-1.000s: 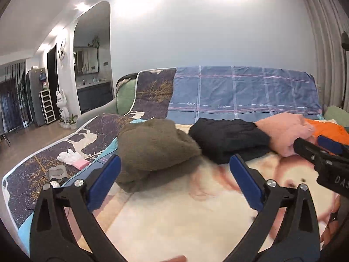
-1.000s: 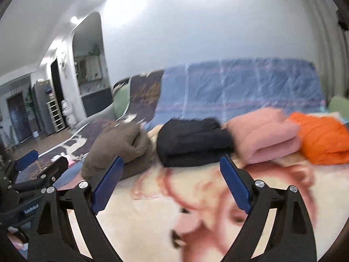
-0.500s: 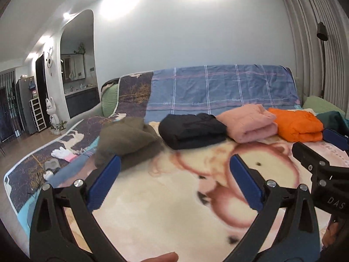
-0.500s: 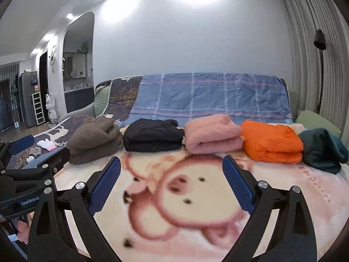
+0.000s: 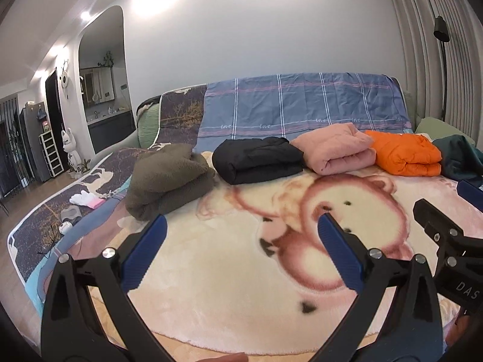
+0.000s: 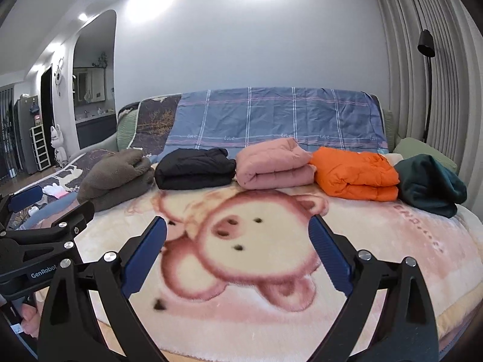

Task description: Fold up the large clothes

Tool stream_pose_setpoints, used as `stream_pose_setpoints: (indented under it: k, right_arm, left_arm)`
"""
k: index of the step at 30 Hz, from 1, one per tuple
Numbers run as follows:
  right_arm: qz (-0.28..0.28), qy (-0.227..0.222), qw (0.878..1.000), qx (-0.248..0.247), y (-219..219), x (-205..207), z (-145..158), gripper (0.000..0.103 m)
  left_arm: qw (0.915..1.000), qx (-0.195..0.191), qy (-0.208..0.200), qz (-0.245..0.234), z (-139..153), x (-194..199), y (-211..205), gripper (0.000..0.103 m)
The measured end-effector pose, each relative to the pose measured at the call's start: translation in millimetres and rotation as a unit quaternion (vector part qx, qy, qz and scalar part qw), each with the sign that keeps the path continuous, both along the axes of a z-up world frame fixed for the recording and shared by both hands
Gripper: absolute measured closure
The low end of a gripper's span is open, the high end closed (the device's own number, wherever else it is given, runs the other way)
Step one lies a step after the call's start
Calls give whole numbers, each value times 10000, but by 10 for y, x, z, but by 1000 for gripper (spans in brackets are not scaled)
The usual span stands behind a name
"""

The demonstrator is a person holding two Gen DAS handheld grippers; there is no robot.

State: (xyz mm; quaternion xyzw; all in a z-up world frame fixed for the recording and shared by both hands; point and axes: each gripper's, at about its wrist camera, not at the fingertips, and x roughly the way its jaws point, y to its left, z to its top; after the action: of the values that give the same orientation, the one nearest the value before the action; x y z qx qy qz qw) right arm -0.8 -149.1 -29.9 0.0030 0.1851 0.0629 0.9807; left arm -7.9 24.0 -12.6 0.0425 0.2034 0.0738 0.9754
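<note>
Left tongs agape, empty; right tongs agape, empty; both level, side by side.

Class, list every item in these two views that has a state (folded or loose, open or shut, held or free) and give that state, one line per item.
olive fleece garment: folded, free
black garment: folded, free
pink garment: folded, free
orange jacket: folded, free
dark green garment: bundled, looser than the rest
left gripper: open, empty
right gripper: open, empty

olive bundle | black bundle | pink bundle | orange bundle | teal bundle | blue plaid sheet
</note>
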Motion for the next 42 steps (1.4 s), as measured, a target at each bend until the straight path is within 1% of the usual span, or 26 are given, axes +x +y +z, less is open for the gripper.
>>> stream_pose_setpoints:
  k: [6,11,14,21,25,33,42]
  right_arm:
    - [-17,97,9999,-29,30,23,-60,8]
    - [50,161,9998,-103,116,63,-90,8]
    - [117,197,9996,-181,193,75,-118,8]
    - [174,239,9989,-358,304,77,-136,8]
    - [160,301,9987,-379,338,104,-155,8]
    - [278,390,9980,-406,439,132,-192,7]
    - [284,438,9979,-383,435,145,-202,7]
  left_arm:
    - [9998,50,139,92,-142,44,52,2]
    - [9992,-146,245,267,-224,66,188,2]
    - [9989,-200,262,334,-249,64,245,2]
    - [9982,-308,354,383,-336,126,335,2]
    - [9976,-375,459,349,-402,155,363,2]
    - [9979,-340,458,321,-429,132,345,2]
    - [9979,-377,452,274,-416,107,339,2]
